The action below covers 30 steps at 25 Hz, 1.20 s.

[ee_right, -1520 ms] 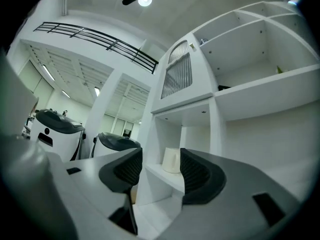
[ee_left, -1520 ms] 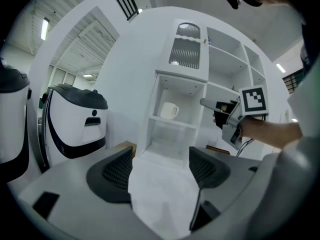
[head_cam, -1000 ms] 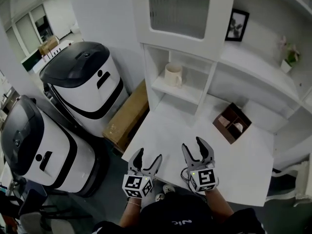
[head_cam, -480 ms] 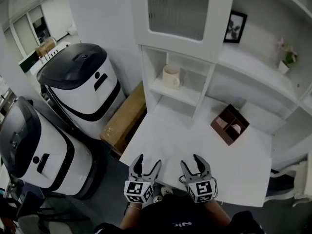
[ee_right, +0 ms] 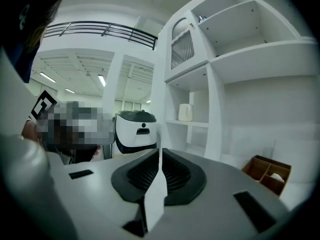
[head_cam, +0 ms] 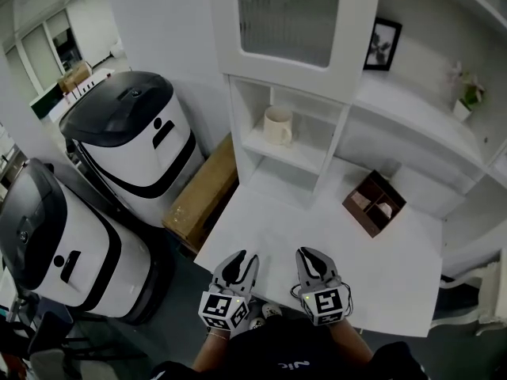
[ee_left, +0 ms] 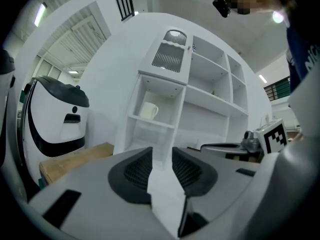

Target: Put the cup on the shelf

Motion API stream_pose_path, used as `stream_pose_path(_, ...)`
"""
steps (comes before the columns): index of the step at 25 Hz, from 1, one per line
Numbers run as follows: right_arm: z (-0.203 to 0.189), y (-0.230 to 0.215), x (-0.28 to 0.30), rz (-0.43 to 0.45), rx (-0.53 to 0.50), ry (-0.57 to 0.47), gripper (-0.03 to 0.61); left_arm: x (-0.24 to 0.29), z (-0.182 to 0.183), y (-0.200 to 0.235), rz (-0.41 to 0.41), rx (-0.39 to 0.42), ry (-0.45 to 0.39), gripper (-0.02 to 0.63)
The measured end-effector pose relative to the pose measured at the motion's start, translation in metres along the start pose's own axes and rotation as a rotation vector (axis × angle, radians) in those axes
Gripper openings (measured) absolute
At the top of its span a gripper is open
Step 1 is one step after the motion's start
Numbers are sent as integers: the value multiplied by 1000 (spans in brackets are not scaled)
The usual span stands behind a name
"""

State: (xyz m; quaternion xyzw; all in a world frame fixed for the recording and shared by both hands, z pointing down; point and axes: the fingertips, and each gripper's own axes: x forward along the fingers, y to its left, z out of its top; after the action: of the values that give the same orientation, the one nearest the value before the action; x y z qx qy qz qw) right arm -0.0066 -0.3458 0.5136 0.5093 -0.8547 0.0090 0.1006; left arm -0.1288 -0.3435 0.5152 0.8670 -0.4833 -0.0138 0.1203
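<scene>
Above white desk (head_cam: 317,220) — cup (head_cam: 278,125) on shelf (head_cam: 305,155)

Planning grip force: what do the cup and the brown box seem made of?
Cup: probably glazed ceramic, cream and smooth, thick wall and handle. Brown box: looks like wood or fibreboard, matt, with thin flat dividers; which one is unclear.
</scene>
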Motion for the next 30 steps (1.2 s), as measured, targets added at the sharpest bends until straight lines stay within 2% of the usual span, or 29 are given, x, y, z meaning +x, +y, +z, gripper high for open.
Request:
stream_pose_path(2,0,5,0,17,-26,9,11,-1,-1,1,13,15,8,75)
stream_pose_path(5,-3,15,1,54,-75,38,11,-2,-6,0,25,46,35,5)
stream_pose_path(11,-4,20,6,59,-105,53,9,-4,-11,-5,37,152,64,3)
stream_pose_path(17,-5,14,6,43,-126,66,9,-3,-8,-11,30,139,49,3)
stream_pose_path(30,-3,6,5,11,-138,42,8,-1,-7,-9,64,188,38,3)
